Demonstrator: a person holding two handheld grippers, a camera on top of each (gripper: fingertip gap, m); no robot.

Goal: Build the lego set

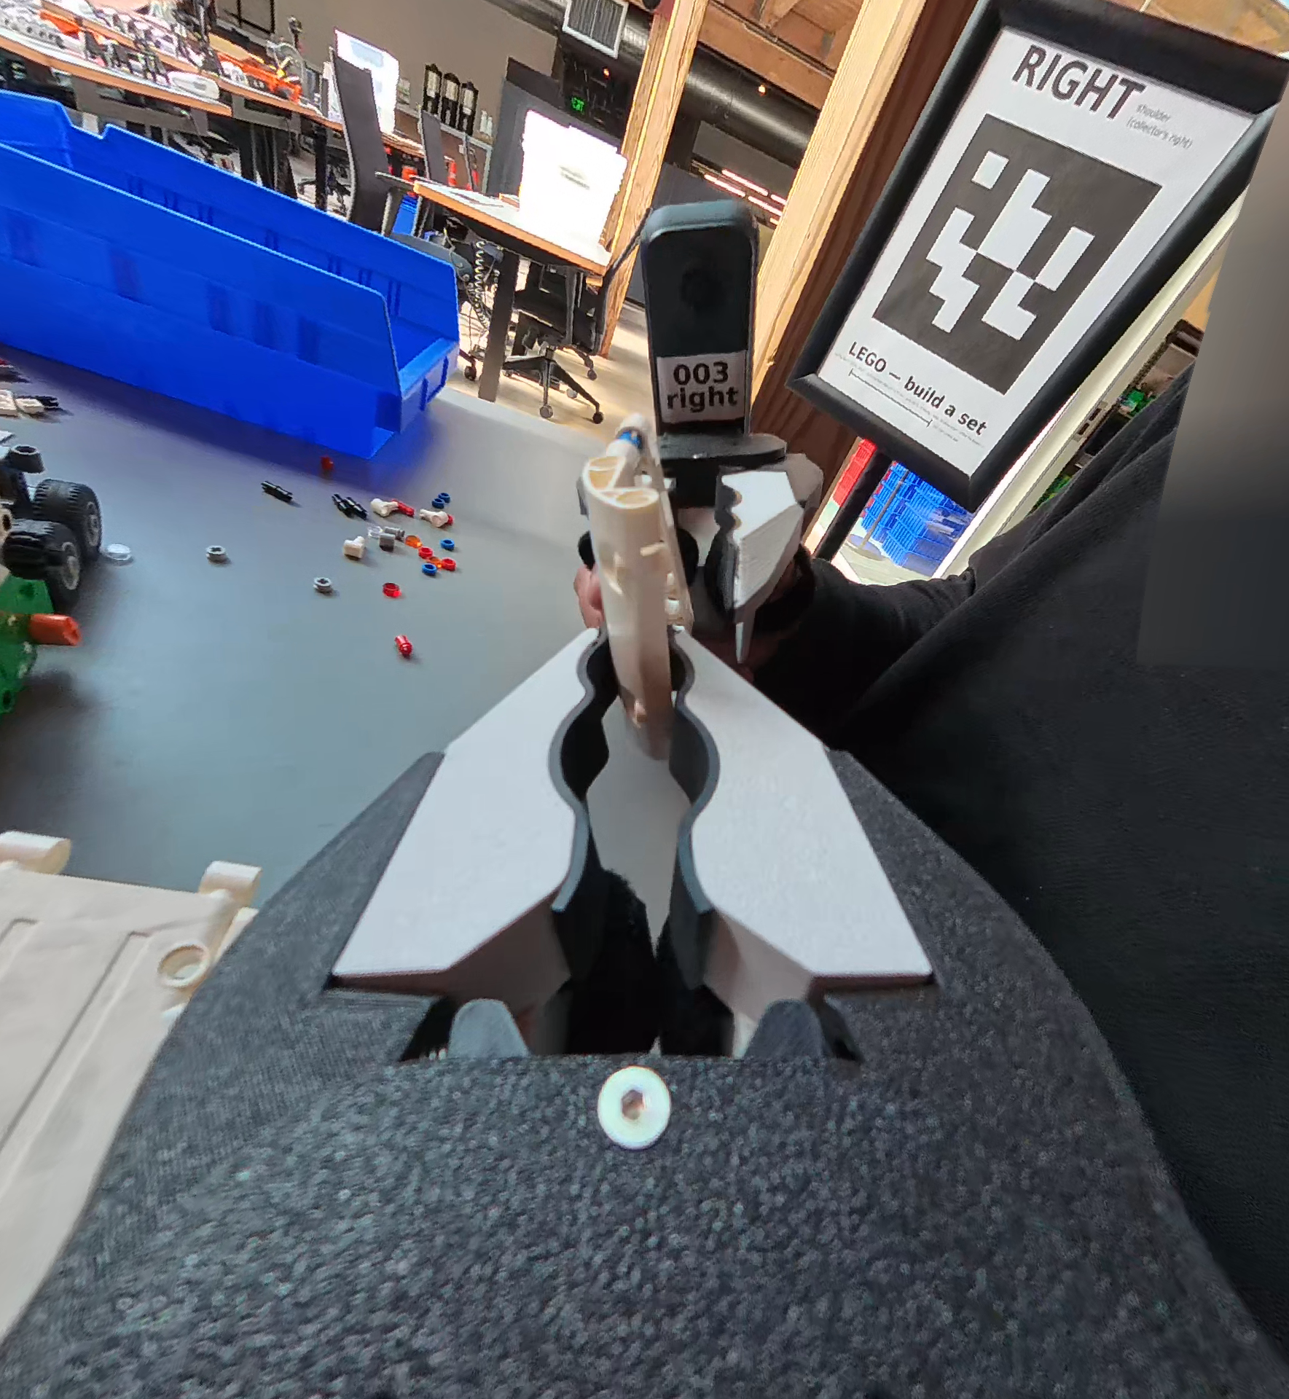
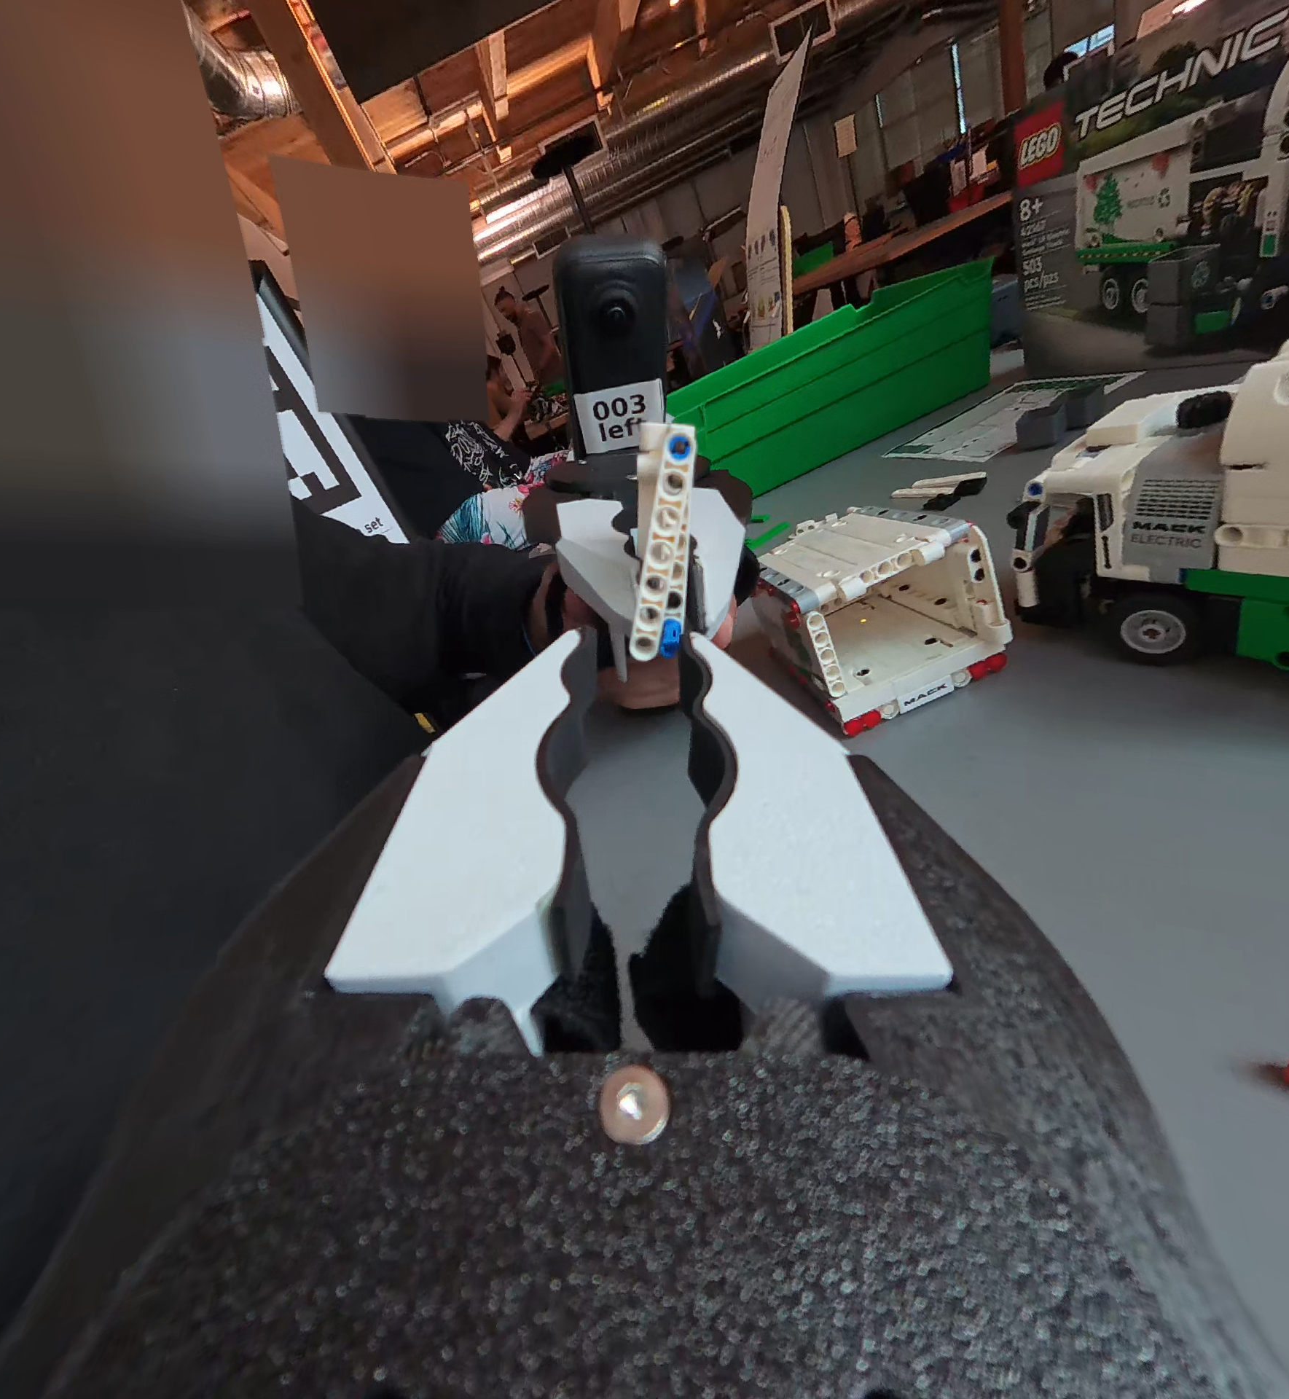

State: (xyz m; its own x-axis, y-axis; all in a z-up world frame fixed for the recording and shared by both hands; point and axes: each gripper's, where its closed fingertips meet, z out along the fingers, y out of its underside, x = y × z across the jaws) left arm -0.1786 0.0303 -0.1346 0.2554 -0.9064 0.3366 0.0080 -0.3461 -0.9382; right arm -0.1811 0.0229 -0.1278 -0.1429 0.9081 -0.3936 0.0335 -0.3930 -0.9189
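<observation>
Left gripper [image 1: 637, 681] clamped on long cream perforated plastic beam [image 1: 637, 575], held aloft above grey surface [image 1: 247, 681]. Right gripper [image 2: 637, 658] parted, empty, facing blue pin [image 2: 669, 630]. Best: steady beam, approach squarely.

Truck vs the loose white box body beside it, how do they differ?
The truck stands upright on wheels with a green chassis; the box body has no wheels and sits straight on the table, hollow side open to the camera. Both are mainly white.
</observation>
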